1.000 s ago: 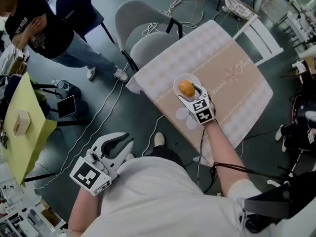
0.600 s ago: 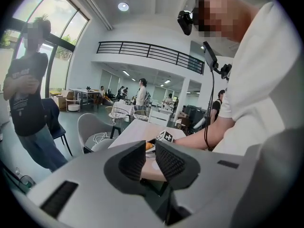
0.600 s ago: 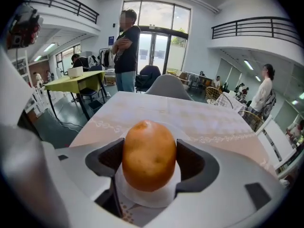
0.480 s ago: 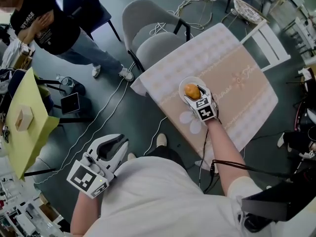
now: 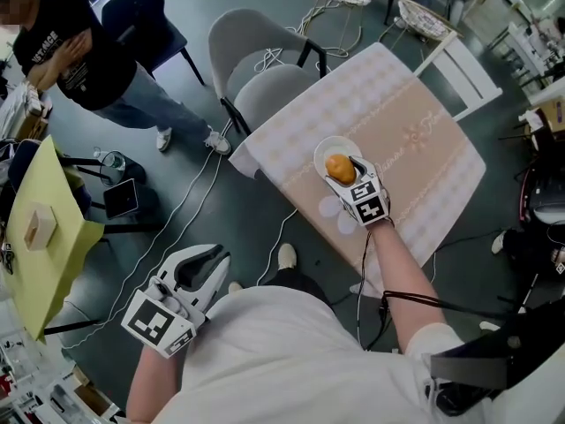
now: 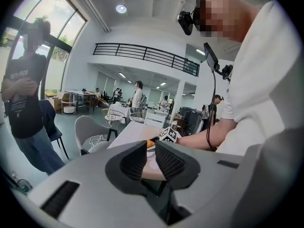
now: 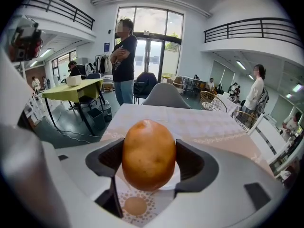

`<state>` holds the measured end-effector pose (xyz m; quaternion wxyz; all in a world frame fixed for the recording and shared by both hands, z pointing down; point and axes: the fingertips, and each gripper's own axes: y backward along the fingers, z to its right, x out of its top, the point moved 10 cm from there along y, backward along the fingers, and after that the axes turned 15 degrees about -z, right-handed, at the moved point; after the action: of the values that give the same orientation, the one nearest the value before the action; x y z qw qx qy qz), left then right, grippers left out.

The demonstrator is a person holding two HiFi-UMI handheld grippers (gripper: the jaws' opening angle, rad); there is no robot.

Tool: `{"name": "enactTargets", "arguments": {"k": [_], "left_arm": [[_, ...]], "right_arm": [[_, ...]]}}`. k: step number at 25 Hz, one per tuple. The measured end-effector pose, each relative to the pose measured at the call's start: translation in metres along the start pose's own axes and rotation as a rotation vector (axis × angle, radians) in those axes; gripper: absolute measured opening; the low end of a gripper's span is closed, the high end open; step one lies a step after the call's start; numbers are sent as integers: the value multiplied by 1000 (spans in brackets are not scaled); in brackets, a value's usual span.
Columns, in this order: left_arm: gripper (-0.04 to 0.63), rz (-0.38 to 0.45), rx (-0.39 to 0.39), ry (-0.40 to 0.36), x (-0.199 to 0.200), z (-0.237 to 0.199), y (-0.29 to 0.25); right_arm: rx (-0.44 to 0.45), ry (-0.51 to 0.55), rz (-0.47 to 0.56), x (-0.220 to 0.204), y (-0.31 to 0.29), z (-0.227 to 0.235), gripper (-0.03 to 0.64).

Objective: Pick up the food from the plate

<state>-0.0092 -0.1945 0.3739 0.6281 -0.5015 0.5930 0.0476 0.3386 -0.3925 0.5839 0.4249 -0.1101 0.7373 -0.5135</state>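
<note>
A round orange-brown piece of food (image 5: 339, 168) (image 7: 148, 155) sits between the pads of my right gripper (image 5: 342, 171) (image 7: 149, 163), which is shut on it. It hangs just over the near part of a small white plate (image 5: 324, 149) (image 7: 176, 175) on the cloth-covered table (image 5: 415, 140). Whether the food still touches the plate I cannot tell. My left gripper (image 5: 205, 256) (image 6: 151, 153) is held low at the left, off the table and over the floor. Its pads are nearly together and hold nothing.
A grey chair (image 5: 265, 69) stands at the table's far left corner and a white chair (image 5: 459, 56) at the far right. Cables (image 5: 190, 201) trail on the floor. A person (image 5: 79, 47) stands at upper left beside a yellow-green table (image 5: 40, 263) bearing a box (image 5: 35, 223).
The head view has shifted a little. My right gripper stays at the plate with the food between its pads, now nearer the plate's near edge. The left gripper has barely moved.
</note>
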Motion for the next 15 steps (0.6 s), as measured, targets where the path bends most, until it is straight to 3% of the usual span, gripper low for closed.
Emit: {"name": "enactTargets", "arguments": {"k": [6,15], "left_arm": [[58,15,-64,-5,-16,1,20],[47,62,-93,-4,-57,-14,68]], "right_arm": [[-40,-17,52,9,47,-34,351],[-16,-21,131,29,124,-119,351]]}}
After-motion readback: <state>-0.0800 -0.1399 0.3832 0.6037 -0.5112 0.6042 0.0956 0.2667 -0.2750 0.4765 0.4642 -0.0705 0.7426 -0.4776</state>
